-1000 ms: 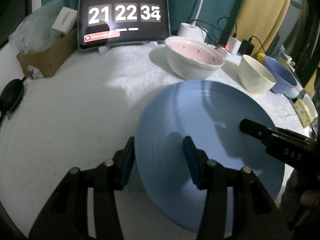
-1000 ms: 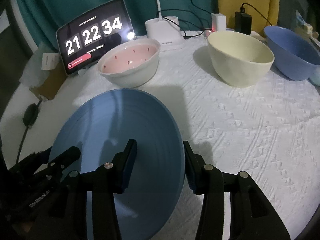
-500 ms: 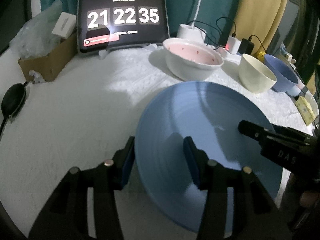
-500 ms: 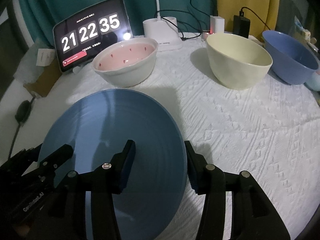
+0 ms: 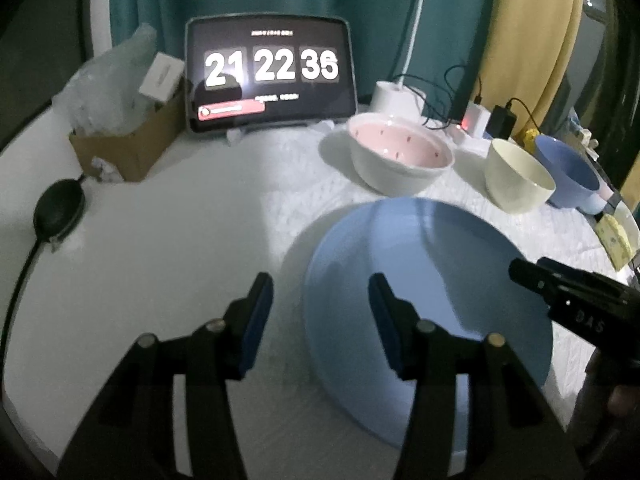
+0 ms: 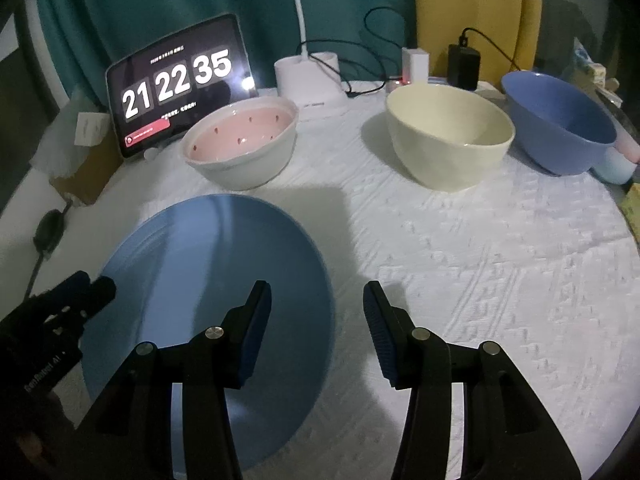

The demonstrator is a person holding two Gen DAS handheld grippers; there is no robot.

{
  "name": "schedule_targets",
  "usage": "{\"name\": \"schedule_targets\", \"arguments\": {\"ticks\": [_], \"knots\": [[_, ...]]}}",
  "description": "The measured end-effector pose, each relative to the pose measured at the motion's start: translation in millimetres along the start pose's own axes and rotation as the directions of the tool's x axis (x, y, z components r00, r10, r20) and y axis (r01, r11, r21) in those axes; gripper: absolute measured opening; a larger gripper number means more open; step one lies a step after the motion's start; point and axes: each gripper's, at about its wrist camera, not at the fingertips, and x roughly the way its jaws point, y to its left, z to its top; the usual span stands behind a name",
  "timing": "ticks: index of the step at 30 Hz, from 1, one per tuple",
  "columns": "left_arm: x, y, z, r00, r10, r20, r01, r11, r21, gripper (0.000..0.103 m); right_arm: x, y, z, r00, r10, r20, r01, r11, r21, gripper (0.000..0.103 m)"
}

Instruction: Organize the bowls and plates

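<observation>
Left claw point(image 5: 320, 312) and right claw point(image 6: 316, 320) agape, straddling blue plate point(image 6: 208, 280) rim

Blue plate point(image 5: 432, 280) (near rim) hidden behind jaws.

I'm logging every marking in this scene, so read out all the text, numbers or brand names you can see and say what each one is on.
"21 22 35": flip clock on the tablet, right wrist view; the last digit is mid-flip in the left wrist view.
"DAS": side of the right tongs.
"AI", after a blurred word: side of the left tongs.
Tablet's small top line and red banner: too small to read.
White box label: blurred.
</observation>
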Motion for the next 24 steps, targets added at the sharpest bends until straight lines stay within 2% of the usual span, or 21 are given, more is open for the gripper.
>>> {"name": "schedule_targets", "arguments": {"ticks": [13,24], "knots": [[-24,-44,7,0.998,-0.049,0.049,0.045,0.997,0.068,0.052,-33,-31,-4,0.998,-0.021,0.061,0.019,0.999,0.031,0.051],[-31,-105,14,0.992,-0.113,0.052,0.105,0.985,0.134,0.052,-59,-77,-12,0.994,-0.043,0.105,0.032,0.995,0.099,0.051]]}}
